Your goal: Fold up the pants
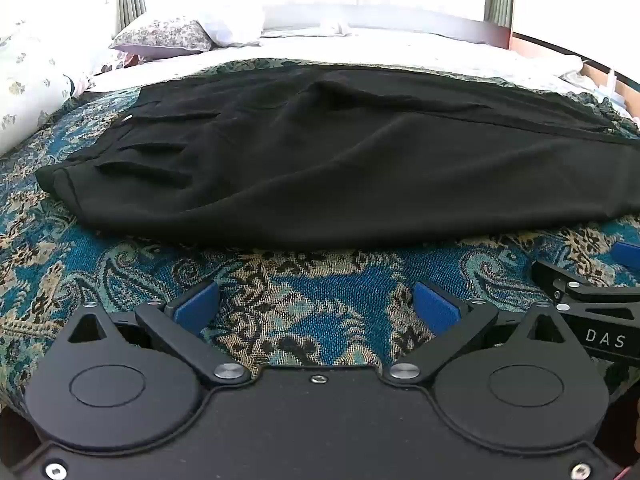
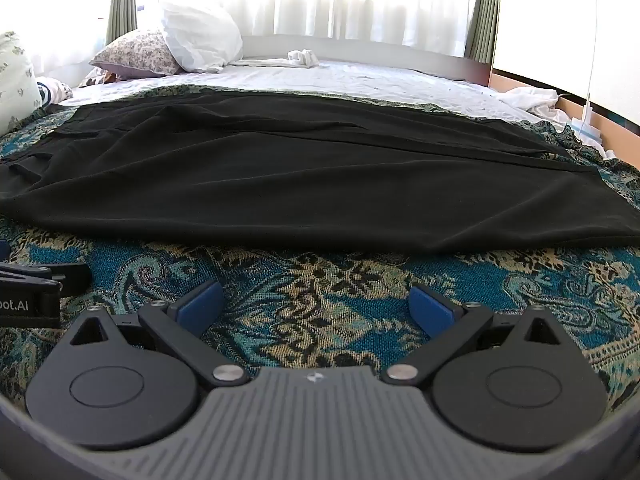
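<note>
Through my left camera, my left gripper (image 1: 316,306) stood spread wide with nothing between its blue pads (image 1: 196,306), hanging over the patterned blue bedspread (image 1: 280,300) just short of the black pants (image 1: 320,168), which lay flat across the bed with the waistband to the left; my right gripper (image 1: 592,292) showed at the right edge. Through my right camera, my right gripper (image 2: 318,306) was likewise wide open and empty above the bedspread (image 2: 320,308), the pants (image 2: 300,176) stretched ahead of it below the white pillow (image 2: 200,36).
</note>
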Demonstrator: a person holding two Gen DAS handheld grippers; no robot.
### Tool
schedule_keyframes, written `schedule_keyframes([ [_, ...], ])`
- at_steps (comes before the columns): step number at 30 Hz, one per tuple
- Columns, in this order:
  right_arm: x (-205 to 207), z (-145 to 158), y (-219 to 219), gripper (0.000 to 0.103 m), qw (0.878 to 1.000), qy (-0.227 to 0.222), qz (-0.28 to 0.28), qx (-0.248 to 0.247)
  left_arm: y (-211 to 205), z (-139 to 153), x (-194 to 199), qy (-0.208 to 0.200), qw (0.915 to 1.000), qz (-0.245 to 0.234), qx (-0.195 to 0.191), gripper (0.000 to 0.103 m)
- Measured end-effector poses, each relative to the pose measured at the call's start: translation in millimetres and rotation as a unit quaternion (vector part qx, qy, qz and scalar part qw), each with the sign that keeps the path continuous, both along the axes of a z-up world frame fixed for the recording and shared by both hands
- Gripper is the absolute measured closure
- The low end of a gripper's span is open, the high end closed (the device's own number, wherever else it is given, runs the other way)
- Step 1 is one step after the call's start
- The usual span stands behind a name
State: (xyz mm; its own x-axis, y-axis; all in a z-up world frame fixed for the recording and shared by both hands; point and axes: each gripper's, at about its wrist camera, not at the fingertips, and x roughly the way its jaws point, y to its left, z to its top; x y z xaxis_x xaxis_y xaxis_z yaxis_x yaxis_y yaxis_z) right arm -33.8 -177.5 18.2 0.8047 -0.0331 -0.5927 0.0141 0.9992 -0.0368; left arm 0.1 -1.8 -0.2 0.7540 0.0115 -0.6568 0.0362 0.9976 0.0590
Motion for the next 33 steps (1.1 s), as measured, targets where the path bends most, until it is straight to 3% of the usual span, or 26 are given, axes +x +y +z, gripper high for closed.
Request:
schedule_keyframes([
  [4,0.4,-0.4,0.1,0.0,1.0,0.0,0.0,0.0,1.7,0.5,0.1,0.0,0.9999,0.0,-0.013,0.0],
  [33,1.6,0.2,-1.0,0.0,1.0,0.001,0.001,0.0,1.7,0.6,0.4,0.001,0.9999,0.0,-0.014,0.0],
])
